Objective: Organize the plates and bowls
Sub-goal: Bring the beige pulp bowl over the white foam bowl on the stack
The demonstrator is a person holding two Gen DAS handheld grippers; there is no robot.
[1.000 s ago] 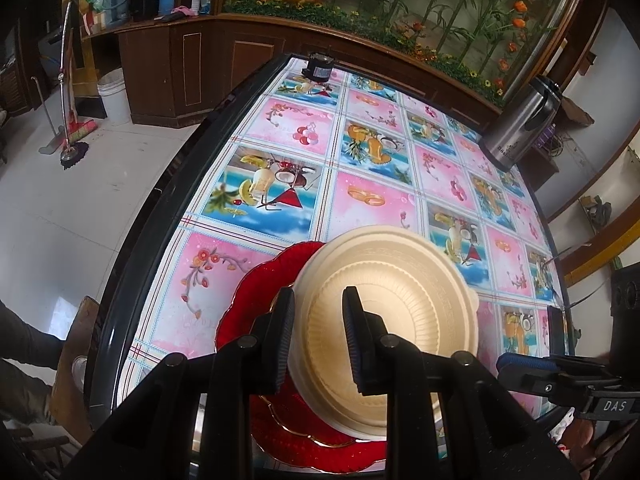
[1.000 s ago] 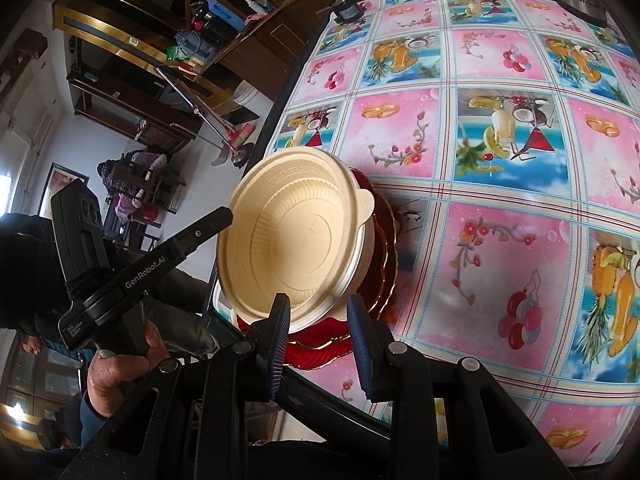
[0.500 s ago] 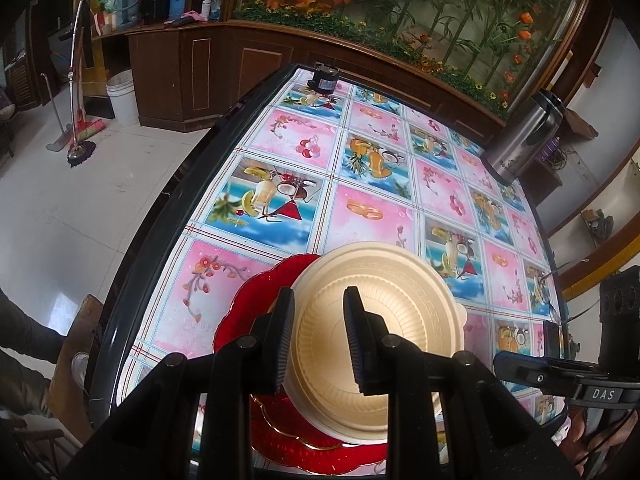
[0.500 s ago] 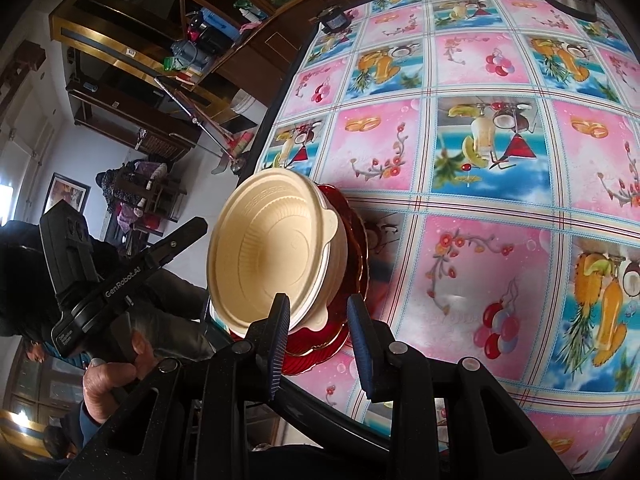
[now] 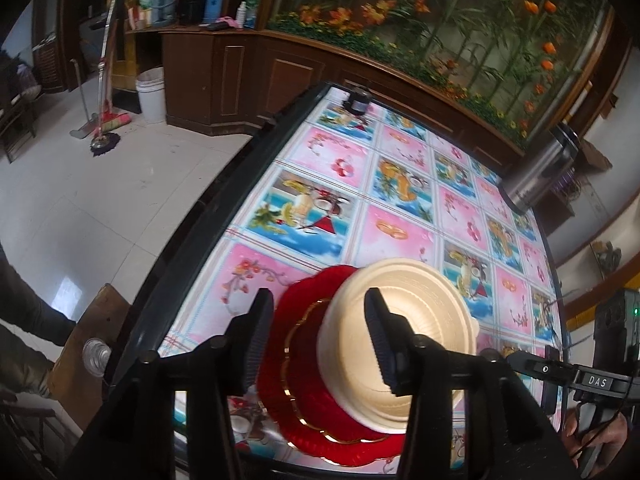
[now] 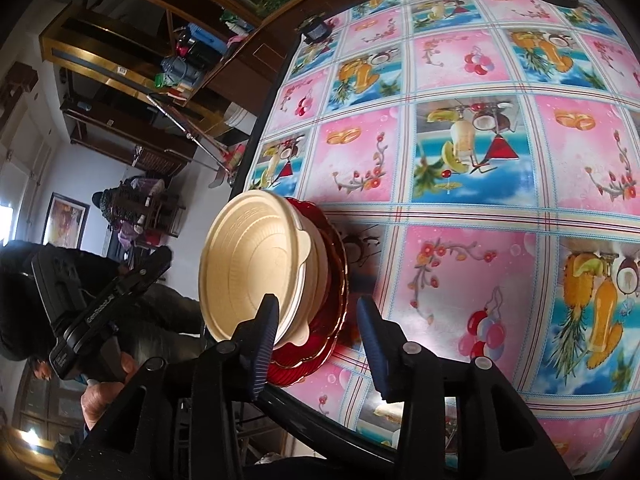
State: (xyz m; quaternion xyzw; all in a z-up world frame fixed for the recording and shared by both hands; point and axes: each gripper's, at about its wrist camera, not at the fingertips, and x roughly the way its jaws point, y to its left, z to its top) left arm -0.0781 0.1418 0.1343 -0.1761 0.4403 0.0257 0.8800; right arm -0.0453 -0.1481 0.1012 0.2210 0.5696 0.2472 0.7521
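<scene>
From the left wrist we see a cream bowl [image 5: 404, 344] sitting in a red plate [image 5: 304, 380] with gold trim, near the front edge of the table [image 5: 404, 236]; the left gripper [image 5: 318, 338] has just been opening and grips nothing. From the right wrist, the ribbed, empty bowl [image 6: 256, 264] rests on stacked red plates [image 6: 332, 304]; the right gripper [image 6: 318, 340] has also just opened, pads clear of the rims.

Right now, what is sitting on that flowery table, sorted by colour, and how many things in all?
Cream: 1, the stack of cream bowls, how many nested I cannot tell.
Red: 1, the stack of red gold-rimmed plates under it, at least two.
Silver: 1, the steel kettle at the far edge.
Black: 1, a small dark jar at the far corner.
Total: 4 items or stacks.
</scene>
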